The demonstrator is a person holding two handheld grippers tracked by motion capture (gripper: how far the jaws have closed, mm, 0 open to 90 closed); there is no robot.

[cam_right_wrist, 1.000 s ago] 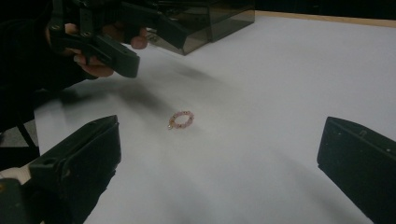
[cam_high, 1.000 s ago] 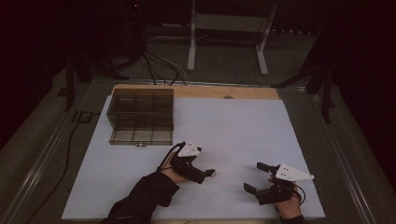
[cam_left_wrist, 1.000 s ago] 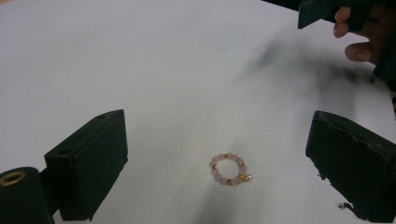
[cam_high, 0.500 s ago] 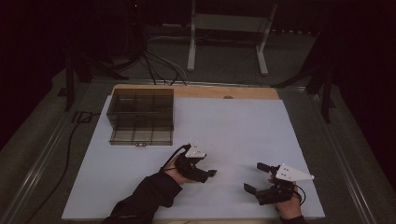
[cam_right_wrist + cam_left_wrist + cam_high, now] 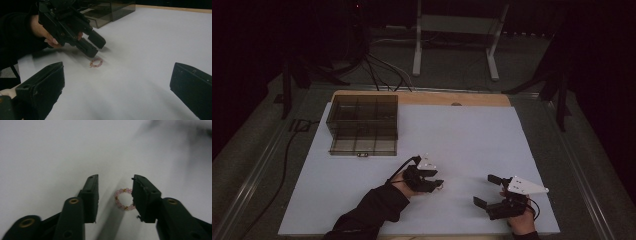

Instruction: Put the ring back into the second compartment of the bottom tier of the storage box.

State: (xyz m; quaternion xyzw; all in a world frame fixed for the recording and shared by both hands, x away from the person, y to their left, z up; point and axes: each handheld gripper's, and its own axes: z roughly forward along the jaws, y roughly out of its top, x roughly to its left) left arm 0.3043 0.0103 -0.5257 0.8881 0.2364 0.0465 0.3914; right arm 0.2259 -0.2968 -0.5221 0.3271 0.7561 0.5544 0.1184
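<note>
A small ring of pink beads with gold spacers (image 5: 123,199) lies flat on the white table sheet (image 5: 462,140). My left gripper (image 5: 115,182) points down over it. Its jaws have just been closing, and the bead ring sits between them, close against the right pad, with a gap to the left pad. From the right gripper view the bead ring (image 5: 96,62) lies just under the left gripper (image 5: 97,48). In the high view the left gripper (image 5: 439,184) is at centre front. My right gripper (image 5: 484,190) rests open at the front right, nothing between its jaws (image 5: 117,70).
A smoky clear compartment box (image 5: 362,122) stands at the back left of the sheet, its lid laid open toward the front. A wooden strip (image 5: 422,97) runs along the table's far edge. Cables (image 5: 377,70) and a metal stand (image 5: 457,30) lie beyond the table.
The left gripper's jaws have narrowed around the bead ring, and the hand has shifted slightly toward it. The right gripper has stayed where it was.
</note>
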